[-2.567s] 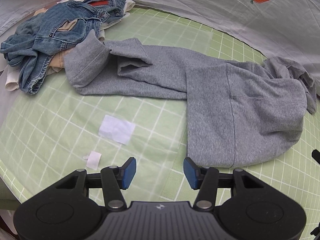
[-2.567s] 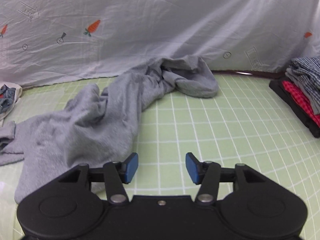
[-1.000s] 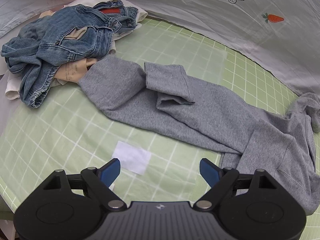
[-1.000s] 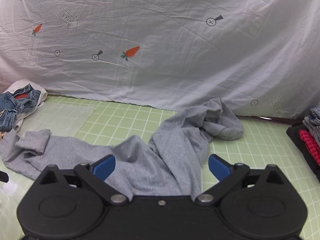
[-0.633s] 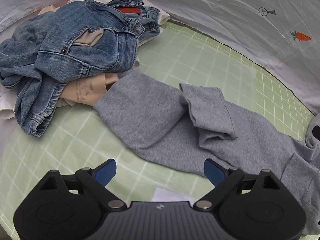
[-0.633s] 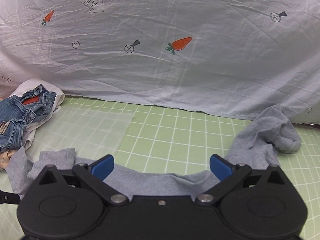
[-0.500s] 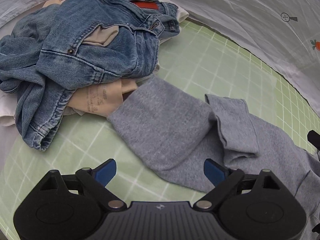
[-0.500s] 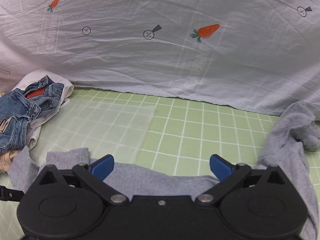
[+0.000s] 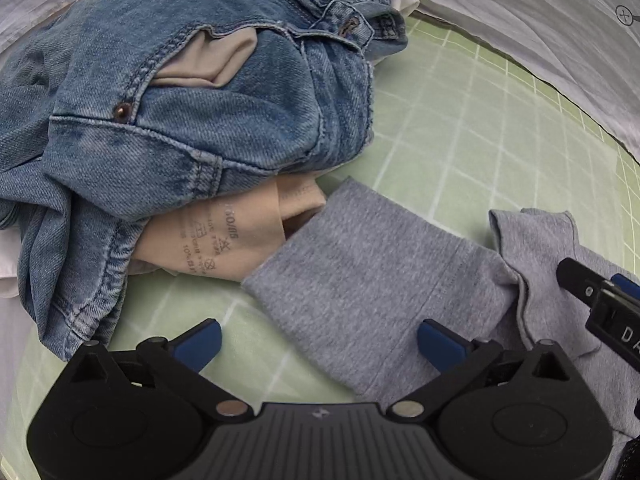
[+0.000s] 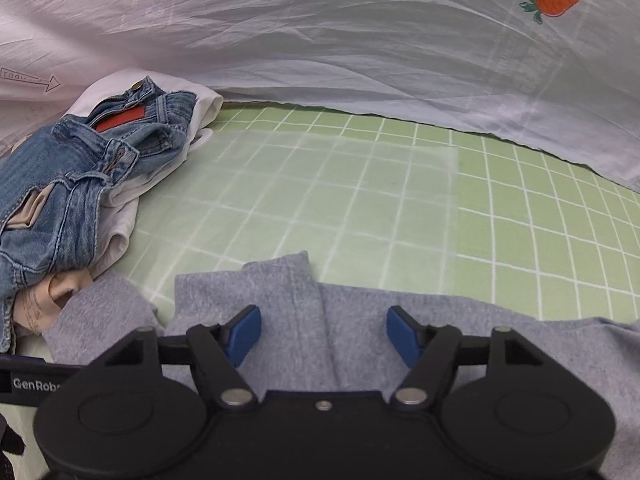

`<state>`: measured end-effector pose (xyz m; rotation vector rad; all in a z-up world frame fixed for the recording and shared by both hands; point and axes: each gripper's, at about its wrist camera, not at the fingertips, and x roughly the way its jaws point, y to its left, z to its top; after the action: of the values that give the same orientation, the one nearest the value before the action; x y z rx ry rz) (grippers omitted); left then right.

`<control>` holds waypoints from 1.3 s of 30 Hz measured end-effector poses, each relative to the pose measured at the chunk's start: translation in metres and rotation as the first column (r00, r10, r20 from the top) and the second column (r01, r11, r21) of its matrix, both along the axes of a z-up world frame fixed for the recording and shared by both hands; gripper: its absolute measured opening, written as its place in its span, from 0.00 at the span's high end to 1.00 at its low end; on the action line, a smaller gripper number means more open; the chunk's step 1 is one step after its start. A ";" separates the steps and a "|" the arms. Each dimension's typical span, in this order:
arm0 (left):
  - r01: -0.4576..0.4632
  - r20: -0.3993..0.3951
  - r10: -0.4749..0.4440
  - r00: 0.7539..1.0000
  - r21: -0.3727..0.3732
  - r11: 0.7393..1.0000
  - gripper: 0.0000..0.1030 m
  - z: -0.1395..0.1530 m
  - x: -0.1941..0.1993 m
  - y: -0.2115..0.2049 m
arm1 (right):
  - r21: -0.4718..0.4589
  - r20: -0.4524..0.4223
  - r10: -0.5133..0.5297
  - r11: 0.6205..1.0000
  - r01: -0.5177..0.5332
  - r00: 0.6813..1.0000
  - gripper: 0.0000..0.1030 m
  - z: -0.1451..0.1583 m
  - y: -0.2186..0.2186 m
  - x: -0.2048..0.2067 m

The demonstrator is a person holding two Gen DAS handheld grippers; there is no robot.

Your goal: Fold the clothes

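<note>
Grey sweatshirt point(image 9: 360, 264) is lying flat on the green grid mat point(image 9: 460, 128), one end just beside the jeans point(image 9: 180, 92) heaped over beige and white clothes. You are holding your left gripper point(image 9: 318, 342) over that end, jaws opening wide, cloth under them but not pinched. Your right gripper point(image 10: 324, 336) is hovering above a raised fold of the sweatshirt point(image 10: 304, 320), jaws closing, pads not yet pressing it. White carrot-print sheet point(image 10: 360, 48) is hanging behind.

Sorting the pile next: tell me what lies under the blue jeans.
Under the blue jeans a beige garment with printed care marks pokes out, and white cloth shows beneath. How many more pieces the denim covers cannot be seen.
</note>
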<state>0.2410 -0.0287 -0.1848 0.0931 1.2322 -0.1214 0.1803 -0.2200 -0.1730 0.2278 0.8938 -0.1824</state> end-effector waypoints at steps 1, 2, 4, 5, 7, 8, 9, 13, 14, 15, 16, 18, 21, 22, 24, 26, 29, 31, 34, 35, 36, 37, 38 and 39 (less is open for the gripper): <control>0.001 0.003 -0.001 1.000 0.000 1.000 0.00 0.000 -0.001 0.000 | 0.002 0.001 0.013 1.000 -0.013 1.000 0.41 0.000 0.002 0.000; 0.002 0.005 -0.002 1.000 0.000 1.000 0.00 0.000 -0.001 0.000 | 0.007 0.004 0.027 1.000 -0.027 1.000 0.48 0.000 0.003 0.000; 0.000 0.009 0.000 1.000 0.000 1.000 0.00 0.000 -0.002 -0.001 | 0.026 0.008 0.050 0.998 -0.050 0.999 0.67 0.001 0.003 -0.001; -0.002 0.006 0.002 1.000 0.001 1.000 0.00 0.000 -0.002 -0.001 | 0.028 0.010 0.051 0.998 -0.052 0.999 0.77 0.003 0.002 -0.002; -0.007 -0.010 0.007 1.000 0.003 1.000 0.00 0.000 0.000 -0.002 | 0.034 0.024 0.055 0.998 -0.056 0.998 0.90 0.006 -0.002 -0.006; -0.007 -0.019 0.007 1.000 0.005 1.000 0.00 0.000 0.000 -0.003 | 0.035 0.031 0.052 0.998 -0.053 0.998 0.91 0.008 -0.005 -0.009; -0.005 -0.029 0.005 1.000 0.007 1.000 0.00 0.001 0.000 -0.002 | 0.031 0.040 0.042 0.999 -0.043 0.998 0.92 0.011 -0.008 -0.014; 0.022 -0.020 -0.021 1.000 0.039 0.999 0.00 0.003 -0.008 -0.007 | 0.032 0.099 -0.044 0.999 0.041 0.994 0.92 0.034 -0.035 -0.047; 0.029 -0.006 -0.029 1.000 0.046 0.998 0.00 0.004 -0.010 -0.008 | 0.029 0.117 -0.075 0.997 0.072 0.990 0.92 0.042 -0.046 -0.059; 0.030 0.002 -0.030 1.000 0.052 0.998 0.00 0.004 -0.012 -0.009 | 0.023 0.136 -0.107 0.994 0.105 0.985 0.93 0.051 -0.057 -0.072; 0.029 0.007 -0.029 1.000 0.058 0.998 0.00 0.004 -0.013 -0.009 | 0.014 0.154 -0.140 0.990 0.139 0.978 0.93 0.060 -0.070 -0.087; 0.019 0.005 -0.019 1.000 0.071 0.997 0.00 0.005 -0.014 -0.011 | -0.020 0.188 -0.209 0.976 0.216 0.960 0.93 0.078 -0.097 -0.121; 0.019 0.025 -0.021 0.999 0.101 0.995 0.00 0.011 -0.020 -0.018 | -0.091 0.221 -0.313 0.936 0.339 0.924 0.93 0.097 -0.139 -0.173; 0.019 0.033 -0.023 0.999 0.107 0.994 0.00 0.014 -0.023 -0.021 | -0.112 0.225 -0.354 0.916 0.385 0.908 0.93 0.100 -0.153 -0.191; 0.020 0.048 -0.025 0.999 0.099 0.995 0.00 0.023 -0.034 -0.028 | -0.157 0.229 -0.439 0.864 0.478 0.869 0.93 0.103 -0.183 -0.230; 0.024 0.061 -0.029 0.998 0.085 0.996 0.00 0.031 -0.047 -0.039 | -0.198 0.231 -0.509 0.810 0.552 0.829 0.93 0.103 -0.208 -0.266; 0.048 0.076 -0.053 0.996 0.069 0.996 0.00 0.041 -0.069 -0.063 | -0.177 0.236 -0.601 0.745 0.642 0.763 0.93 0.103 -0.240 -0.318; 0.079 0.082 -0.084 0.993 0.060 0.995 0.00 0.046 -0.087 -0.080 | -0.155 0.244 -0.647 0.709 0.688 0.722 0.93 0.104 -0.258 -0.348; 0.110 0.091 -0.114 0.989 0.054 0.993 0.00 0.051 -0.114 -0.104 | -0.152 0.251 -0.678 0.677 0.720 0.690 0.93 0.103 -0.284 -0.384; 0.111 0.090 -0.115 0.989 0.052 0.992 0.00 0.052 -0.123 -0.111 | -0.164 0.253 -0.681 0.670 0.724 0.687 0.93 0.103 -0.292 -0.394; 0.111 0.088 -0.115 0.989 0.049 0.993 0.00 0.052 -0.132 -0.119 | -0.177 0.255 -0.685 0.661 0.730 0.682 0.93 0.103 -0.301 -0.405; 0.110 0.086 -0.114 0.990 0.046 0.993 0.00 0.053 -0.140 -0.127 | -0.191 0.257 -0.690 0.651 0.735 0.677 0.93 0.104 -0.310 -0.416; 0.110 0.085 -0.113 0.990 0.044 0.993 0.00 0.054 -0.149 -0.134 | -0.197 0.255 -0.699 0.639 0.744 0.668 0.93 0.103 -0.318 -0.426; 0.111 0.083 -0.115 0.990 0.045 0.993 0.00 0.054 -0.156 -0.141 | -0.201 0.252 -0.710 0.626 0.753 0.658 0.93 0.102 -0.327 -0.437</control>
<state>0.0846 -0.1696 -0.1312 0.2013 1.1441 -0.1897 -0.2568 -0.5471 -0.0709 0.3214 0.5618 -1.0592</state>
